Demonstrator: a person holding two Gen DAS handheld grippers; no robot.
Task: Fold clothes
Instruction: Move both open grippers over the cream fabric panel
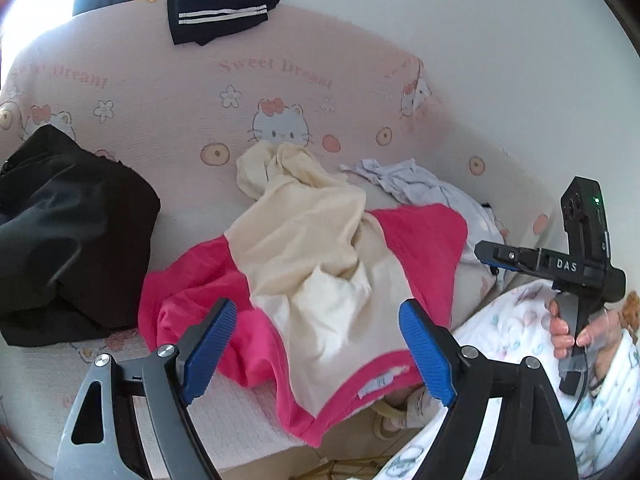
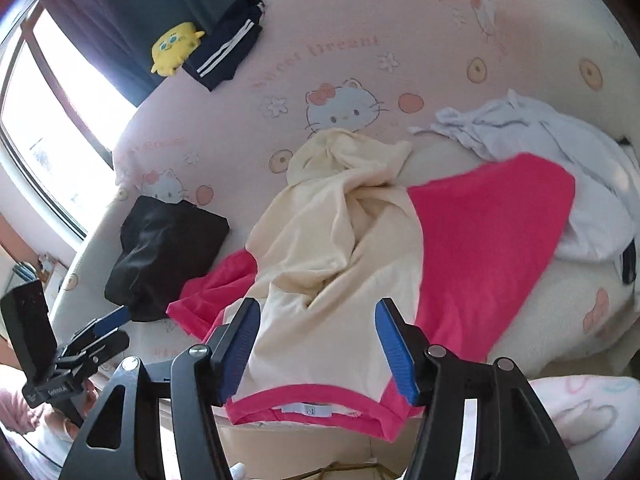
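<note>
- Both pairs of my blue-padded fingers stand apart with nothing clamped: my left gripper [image 1: 318,346] hangs wide over the near edge of the clothes, my right gripper [image 2: 316,350] somewhat narrower over the same edge.
- Below them a cream garment [image 2: 332,256] lies crumpled across a pink T-shirt [image 2: 492,232], which is spread on the pink bedsheet [image 2: 360,20] with its collar at the near edge; a small white label [image 2: 308,410] sits inside the collar, its print too small to read.
- Around these I count three more garments: a black one [image 2: 168,252] bunched to the left, a pale white one [image 2: 560,168] crumpled to the right, and a folded navy one with white stripes [image 2: 224,52] far back.
- One yellow plush toy [image 2: 176,46] sits beside the navy piece.
- My sheet reads "Sweet Dream"; my right gripper's body, seen from the left wrist, reads "DAS".
</note>
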